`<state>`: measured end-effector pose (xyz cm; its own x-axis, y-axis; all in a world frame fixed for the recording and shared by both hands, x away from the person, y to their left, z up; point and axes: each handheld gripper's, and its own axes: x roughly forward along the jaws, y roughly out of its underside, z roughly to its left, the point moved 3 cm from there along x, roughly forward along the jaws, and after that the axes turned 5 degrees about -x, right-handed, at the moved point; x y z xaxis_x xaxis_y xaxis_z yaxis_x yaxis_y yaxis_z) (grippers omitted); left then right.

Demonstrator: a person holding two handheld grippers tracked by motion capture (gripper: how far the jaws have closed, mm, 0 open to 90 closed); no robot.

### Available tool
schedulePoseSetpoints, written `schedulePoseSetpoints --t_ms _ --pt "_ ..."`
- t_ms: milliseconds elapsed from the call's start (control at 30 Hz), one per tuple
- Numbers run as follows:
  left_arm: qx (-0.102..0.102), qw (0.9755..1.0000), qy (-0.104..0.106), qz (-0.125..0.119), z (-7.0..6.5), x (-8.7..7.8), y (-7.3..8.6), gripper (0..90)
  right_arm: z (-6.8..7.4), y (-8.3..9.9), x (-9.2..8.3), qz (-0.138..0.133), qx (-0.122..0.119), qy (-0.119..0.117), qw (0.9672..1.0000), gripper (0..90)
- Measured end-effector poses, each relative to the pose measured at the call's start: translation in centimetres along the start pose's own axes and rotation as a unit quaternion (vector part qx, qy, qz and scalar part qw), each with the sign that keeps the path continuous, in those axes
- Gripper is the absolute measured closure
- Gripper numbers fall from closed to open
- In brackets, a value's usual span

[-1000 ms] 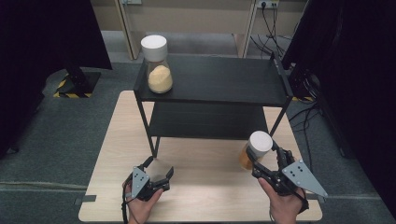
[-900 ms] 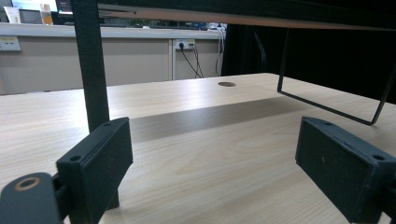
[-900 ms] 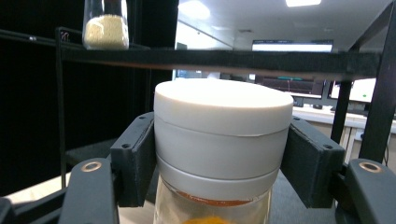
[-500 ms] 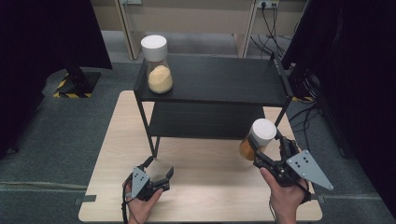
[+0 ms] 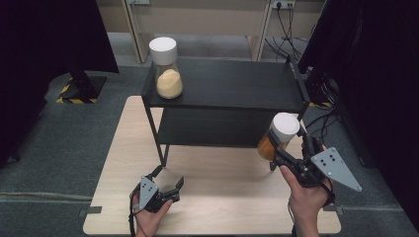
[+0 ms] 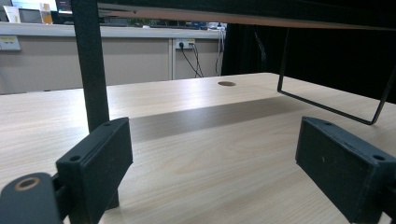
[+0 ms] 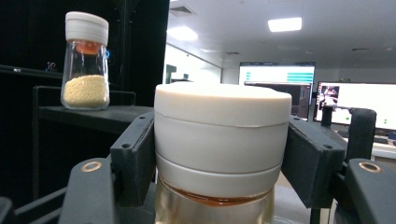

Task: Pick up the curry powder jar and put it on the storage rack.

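the high view looks forward and down on the table (image 5: 217, 197) and black shelf (image 5: 227, 84). each gripper view looks level along its jaws, close in; all share the shelf.

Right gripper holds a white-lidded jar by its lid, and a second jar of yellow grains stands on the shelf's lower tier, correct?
Not quite: the second jar stands on the top tier of the black shelf, as the high view shows. The right gripper does grip the held jar by its lid.
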<state>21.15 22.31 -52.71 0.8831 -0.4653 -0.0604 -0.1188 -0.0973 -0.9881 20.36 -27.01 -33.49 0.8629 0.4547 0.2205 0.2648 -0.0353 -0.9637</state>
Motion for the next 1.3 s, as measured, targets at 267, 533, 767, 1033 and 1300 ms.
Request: schedulePoseSetpoints --t_ms 267,533,767,1033,1300 --pt "-0.002 1.0 0.0 0.0 0.0 0.0 0.0 10.4 -0.1 -1.3 0.8 -0.004 -0.008 0.005 0.9999 33.7" --pt "0.0 1.0 0.0 0.001 0.0 0.0 0.0 10.4 -0.2 -2.3 1.6 -0.013 -0.002 0.011 0.9998 33.7" --pt "0.0 1.0 0.001 0.001 0.0 0.0 0.0 10.4 -0.2 -3.7 2.2 -0.026 -0.007 0.015 0.9995 33.7" --pt "0.001 1.0 0.001 0.002 0.0 0.0 -0.1 10.4 -0.5 -5.1 3.0 -0.033 -0.007 0.017 0.9993 33.7" --pt "-0.001 1.0 0.001 0.002 0.0 0.0 -0.1 10.4 -0.8 -6.2 4.0 -0.034 -0.009 0.024 0.9991 33.7"
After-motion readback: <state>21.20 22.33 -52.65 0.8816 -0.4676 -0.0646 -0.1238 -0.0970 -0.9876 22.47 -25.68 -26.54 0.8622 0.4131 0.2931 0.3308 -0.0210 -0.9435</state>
